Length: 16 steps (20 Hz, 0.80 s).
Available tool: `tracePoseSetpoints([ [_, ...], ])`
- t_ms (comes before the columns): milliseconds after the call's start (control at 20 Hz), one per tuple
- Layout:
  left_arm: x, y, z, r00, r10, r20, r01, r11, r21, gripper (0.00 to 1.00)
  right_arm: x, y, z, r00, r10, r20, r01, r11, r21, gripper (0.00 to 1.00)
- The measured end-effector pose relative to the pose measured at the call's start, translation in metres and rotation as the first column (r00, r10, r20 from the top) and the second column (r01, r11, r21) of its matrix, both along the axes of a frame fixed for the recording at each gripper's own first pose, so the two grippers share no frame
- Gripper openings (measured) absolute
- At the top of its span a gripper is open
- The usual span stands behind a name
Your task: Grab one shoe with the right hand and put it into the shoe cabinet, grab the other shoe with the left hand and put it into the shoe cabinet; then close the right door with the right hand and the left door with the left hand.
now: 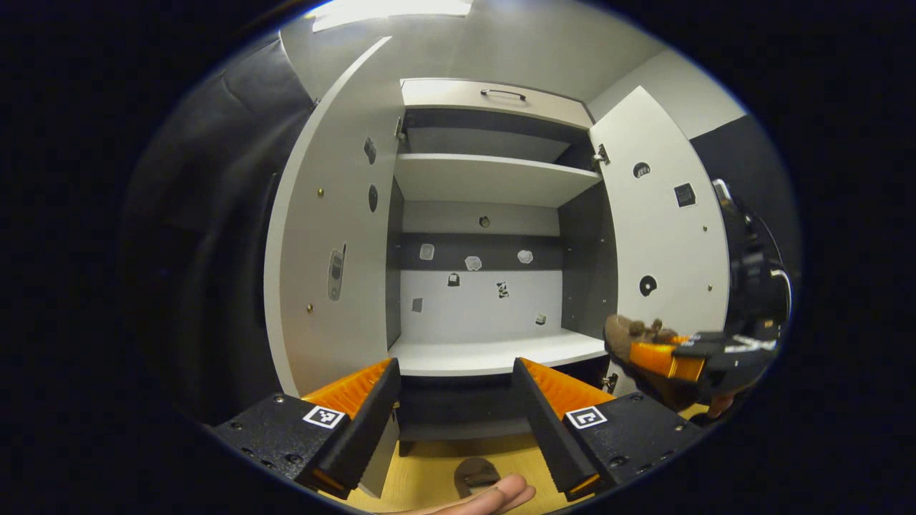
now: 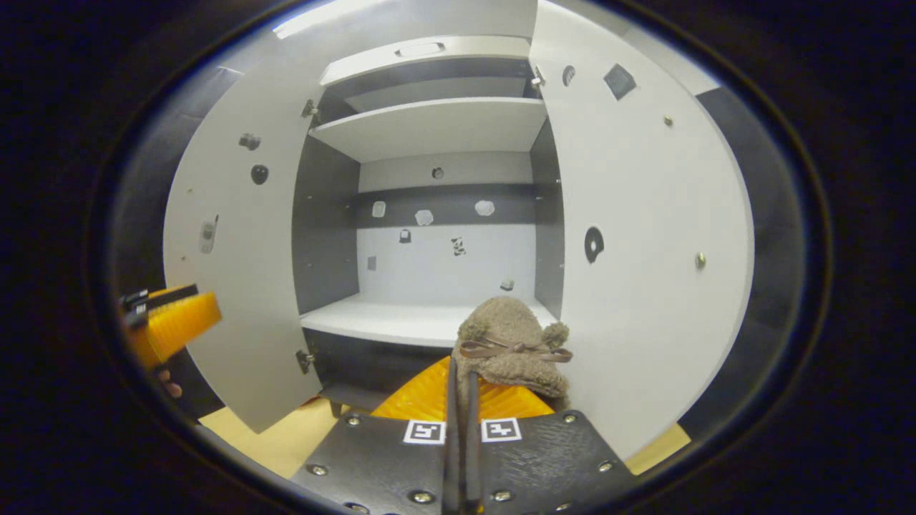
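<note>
Wooden floor; right claw clamps shoe; left claw apart.

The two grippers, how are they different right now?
The left gripper has its jaws wide apart with nothing between them, while the right gripper is closed tight on a fuzzy brown shoe. The left gripper hangs over the yellow floor facing the middle of the shoe cabinet; the right gripper is raised beside the right door. Both point toward the open cabinet.
</note>
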<state>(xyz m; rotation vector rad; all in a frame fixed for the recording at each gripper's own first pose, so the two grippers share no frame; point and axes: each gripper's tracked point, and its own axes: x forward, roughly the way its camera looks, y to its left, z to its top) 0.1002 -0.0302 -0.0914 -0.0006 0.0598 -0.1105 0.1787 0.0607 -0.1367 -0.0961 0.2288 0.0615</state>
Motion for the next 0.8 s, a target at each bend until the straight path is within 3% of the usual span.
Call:
tracePoseSetpoints([
  [150,0.006,0.0,-0.006,1.0,-0.01,-0.01,0.01,1.0,-0.007,0.96,0.047,0.002,0.031,1.0,-0.013,-0.013,0.013,0.999,-0.034,0.04],
  [300,0.01,-0.002,-0.007,0.999,-0.047,0.004,0.047,0.999,-0.013,0.96,0.106,0.013,0.052,1.0,-0.001,0.0,0.001,0.992,-0.129,0.04],
  [350,0.013,0.0,-0.009,0.999,-0.046,0.004,0.046,0.999,-0.015,0.96,0.126,0.016,0.056,1.0,-0.011,0.014,0.013,0.989,-0.149,0.0],
  [400,0.017,0.003,-0.015,0.999,-0.044,-0.004,0.044,0.999,-0.011,0.96,0.143,0.018,0.056,1.0,-0.022,0.014,0.024,0.986,-0.168,0.04],
  [500,0.023,0.006,-0.022,0.999,-0.038,-0.021,0.037,0.999,-0.024,0.96,0.171,0.025,0.042,0.999,-0.035,-0.019,0.031,0.98,-0.198,0.04],
  [700,0.026,0.007,-0.041,0.997,-0.052,-0.065,0.048,0.997,-0.058,0.97,0.218,0.044,-0.003,0.997,0.037,-0.071,-0.056,0.956,-0.287,0.06],
  [800,0.027,0.01,-0.046,0.996,-0.048,-0.071,0.044,0.997,-0.057,0.96,0.242,0.042,-0.025,0.994,0.019,-0.111,-0.052,0.95,-0.307,0.06],
])
